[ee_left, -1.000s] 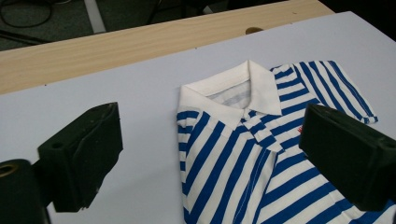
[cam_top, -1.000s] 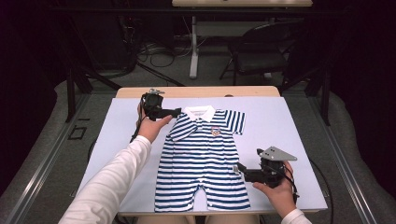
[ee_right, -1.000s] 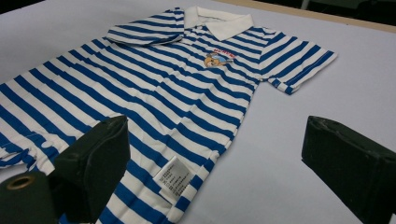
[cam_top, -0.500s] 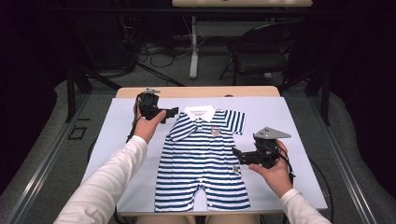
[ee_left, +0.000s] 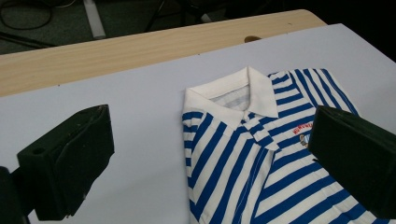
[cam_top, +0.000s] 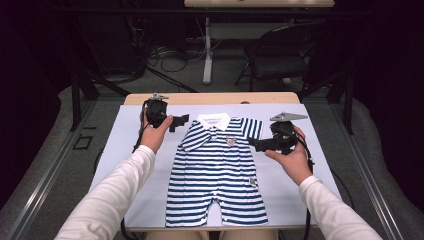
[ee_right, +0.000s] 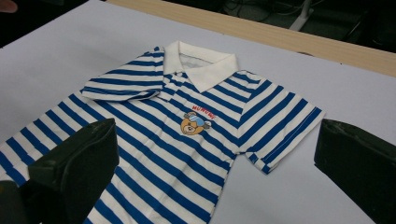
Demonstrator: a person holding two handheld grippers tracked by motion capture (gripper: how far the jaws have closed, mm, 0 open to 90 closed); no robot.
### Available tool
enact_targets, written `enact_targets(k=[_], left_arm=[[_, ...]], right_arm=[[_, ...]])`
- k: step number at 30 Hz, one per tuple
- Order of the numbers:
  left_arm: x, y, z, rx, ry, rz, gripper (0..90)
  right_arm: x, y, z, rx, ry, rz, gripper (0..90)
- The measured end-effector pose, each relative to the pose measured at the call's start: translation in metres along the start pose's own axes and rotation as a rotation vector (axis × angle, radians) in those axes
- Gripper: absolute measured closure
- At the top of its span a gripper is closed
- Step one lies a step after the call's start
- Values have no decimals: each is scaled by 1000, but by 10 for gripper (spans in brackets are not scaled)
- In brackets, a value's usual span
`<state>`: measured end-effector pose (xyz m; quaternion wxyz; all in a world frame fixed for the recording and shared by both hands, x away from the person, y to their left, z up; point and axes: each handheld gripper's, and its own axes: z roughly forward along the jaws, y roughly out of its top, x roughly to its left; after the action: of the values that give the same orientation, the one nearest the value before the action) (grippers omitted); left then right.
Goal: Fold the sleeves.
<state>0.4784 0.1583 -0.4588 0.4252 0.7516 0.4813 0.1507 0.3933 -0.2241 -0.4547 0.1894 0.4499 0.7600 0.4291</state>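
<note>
We see the romper (cam_top: 216,175) lying flat on the white sheet (cam_top: 120,170) that covers the table (cam_top: 210,98). Its legs point toward us and its white collar (cam_top: 214,121) points away. It is blue and white striped, with a little bear patch (ee_right: 195,123) on the chest.

Our right hand-held gripper (cam_top: 253,145) has just moved. A second ago it was down low, beside the romper's waist. Now it is up by the right sleeve (cam_top: 252,128), with its tips just at the sleeve's edge. Its jaws are wide apart and hold nothing. In the right gripper view the sleeve (ee_right: 280,128) lies between the two black jaws, a little farther on.

Our left hand-held gripper (cam_top: 181,121) has hardly moved. It waits near the left sleeve (cam_top: 192,139), just beside the collar. Its jaws are wide too, and empty. In the left gripper view that sleeve (ee_left: 205,135) looks folded in over the chest, while the right sleeve is spread out flat.

So both grippers are now by the top of the romper, one on each side. We think that means we are getting ready to take hold of the shoulders or sleeves, maybe to fold the romper. No grab has happened yet.

Farther off, past the table, we see a dark chair (cam_top: 280,60) and cables (cam_top: 165,52) on the floor.
</note>
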Motion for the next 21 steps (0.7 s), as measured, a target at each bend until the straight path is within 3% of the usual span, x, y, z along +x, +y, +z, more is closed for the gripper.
enact_targets(k=[11, 21], left_arm=[[-1, 0, -3, 1, -2, 2, 5], [-1, 0, -3, 9, -4, 3, 5]], right_arm=[[-27, 17, 27, 82, -40, 63, 0], [-39, 29, 47, 115, -96, 68, 0]])
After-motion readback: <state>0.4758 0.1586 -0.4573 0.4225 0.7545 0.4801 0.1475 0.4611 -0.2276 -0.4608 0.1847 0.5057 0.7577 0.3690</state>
